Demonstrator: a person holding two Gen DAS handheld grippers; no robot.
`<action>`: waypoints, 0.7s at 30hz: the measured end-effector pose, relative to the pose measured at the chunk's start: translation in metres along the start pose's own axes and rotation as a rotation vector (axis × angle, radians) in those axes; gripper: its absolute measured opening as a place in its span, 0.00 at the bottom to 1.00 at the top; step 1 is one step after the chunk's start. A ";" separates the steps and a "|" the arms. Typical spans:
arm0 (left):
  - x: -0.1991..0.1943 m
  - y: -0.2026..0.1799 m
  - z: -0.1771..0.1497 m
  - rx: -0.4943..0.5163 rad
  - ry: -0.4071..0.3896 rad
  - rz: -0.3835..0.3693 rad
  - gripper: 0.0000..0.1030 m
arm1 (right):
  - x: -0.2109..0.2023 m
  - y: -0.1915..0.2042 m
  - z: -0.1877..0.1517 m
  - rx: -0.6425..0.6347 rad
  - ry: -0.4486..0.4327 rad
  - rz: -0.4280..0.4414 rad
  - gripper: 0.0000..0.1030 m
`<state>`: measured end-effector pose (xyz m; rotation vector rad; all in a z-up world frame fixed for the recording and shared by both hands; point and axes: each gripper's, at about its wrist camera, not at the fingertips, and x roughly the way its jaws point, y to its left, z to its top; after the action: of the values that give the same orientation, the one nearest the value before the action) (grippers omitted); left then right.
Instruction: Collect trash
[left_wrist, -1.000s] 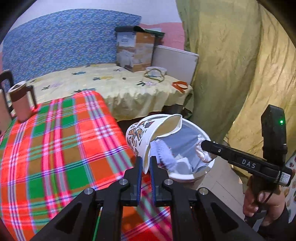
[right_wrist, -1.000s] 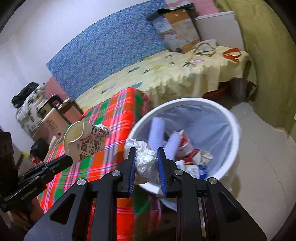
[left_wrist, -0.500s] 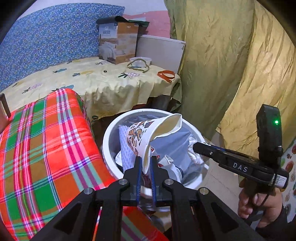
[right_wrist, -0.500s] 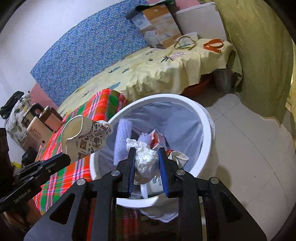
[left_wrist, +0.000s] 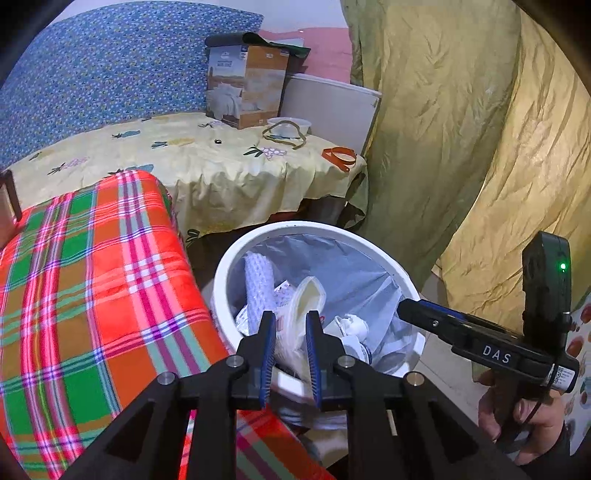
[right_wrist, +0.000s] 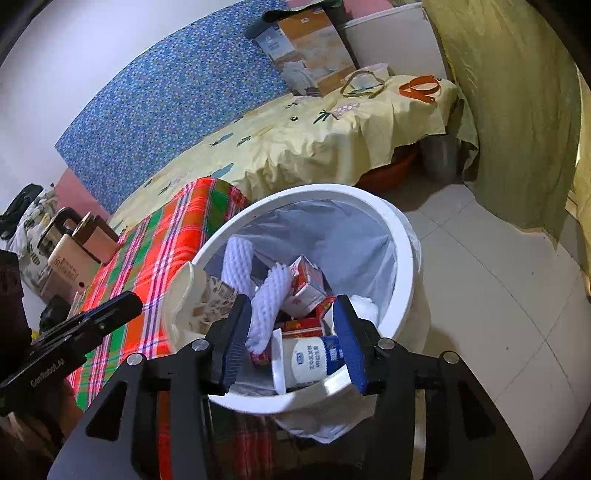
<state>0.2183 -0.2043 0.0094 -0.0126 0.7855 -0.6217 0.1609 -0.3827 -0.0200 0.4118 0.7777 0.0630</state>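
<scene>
A white trash bin (left_wrist: 369, 254) with a grey liner stands beside the plaid-covered table; it also shows in the right wrist view (right_wrist: 402, 258). It holds white foam netting (right_wrist: 236, 262), a carton (right_wrist: 306, 280), a yoghurt cup (right_wrist: 306, 360) and crumpled tissue (right_wrist: 364, 306). My left gripper (left_wrist: 289, 325) hangs over the bin's near rim, jaws apart, with the patterned paper cup (left_wrist: 308, 299) loose between them. The cup (right_wrist: 195, 295) is at the bin's left rim in the right wrist view. My right gripper (right_wrist: 291, 328) is open and empty above the bin.
A red and green plaid cloth (left_wrist: 92, 280) covers the table left of the bin. A yellow-clothed table (left_wrist: 207, 158) behind carries a cardboard box (left_wrist: 245, 86), a bowl and an orange strap. Yellow curtains (left_wrist: 461, 129) hang right. Tiled floor (right_wrist: 498, 295) lies right of the bin.
Both grippers opened over the bin. The crumpled tissue dropped from my right gripper into the bin. The paper cup slipped down from my left gripper's grip toward the bin.
</scene>
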 end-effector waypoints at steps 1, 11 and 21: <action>-0.003 0.002 -0.001 -0.005 -0.001 0.000 0.15 | 0.000 0.001 0.000 -0.003 0.000 0.002 0.47; -0.040 0.021 -0.027 -0.063 -0.005 0.027 0.15 | -0.013 0.026 -0.009 -0.068 0.001 0.023 0.47; -0.078 0.028 -0.050 -0.086 -0.032 0.081 0.16 | -0.021 0.062 -0.027 -0.161 -0.016 0.019 0.47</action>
<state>0.1573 -0.1299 0.0184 -0.0689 0.7771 -0.5100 0.1328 -0.3210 0.0009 0.2667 0.7471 0.1388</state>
